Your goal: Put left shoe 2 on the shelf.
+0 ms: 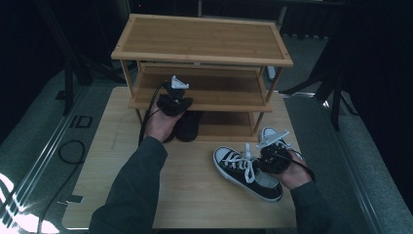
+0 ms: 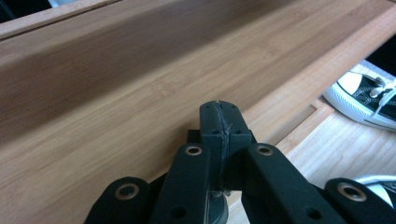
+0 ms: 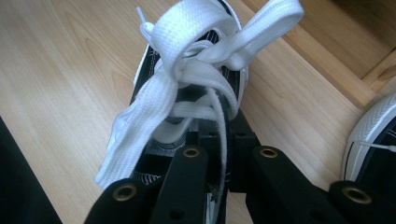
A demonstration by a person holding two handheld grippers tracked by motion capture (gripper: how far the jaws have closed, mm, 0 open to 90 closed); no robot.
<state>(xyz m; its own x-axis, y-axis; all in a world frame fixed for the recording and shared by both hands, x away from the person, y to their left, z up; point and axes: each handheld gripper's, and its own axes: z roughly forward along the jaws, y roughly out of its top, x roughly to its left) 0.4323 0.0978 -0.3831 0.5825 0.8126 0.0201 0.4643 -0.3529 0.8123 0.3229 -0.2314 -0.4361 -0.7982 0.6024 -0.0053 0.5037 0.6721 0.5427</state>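
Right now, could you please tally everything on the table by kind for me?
Black-and-white sneakers: 2, near sneaker and far sneaker
Dark shoe on the rack's bottom shelf: 1
Wooden rack: 1
Tongs: 2, left tongs and right tongs
Total: 6

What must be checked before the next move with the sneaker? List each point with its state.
1. Right gripper shut on the sneaker: ok.
2. Grip on tongue rather than lace alone: cannot tell.
3. Laces tied in a bow, not trailing under the sole: ok.
4. Left gripper shut with nothing between its jaws: ok.
5. Middle shelf of the rack has bare board for a shoe: ok.
6. Second sneaker apart from the held one: cannot tell, the right hand covers the gap.
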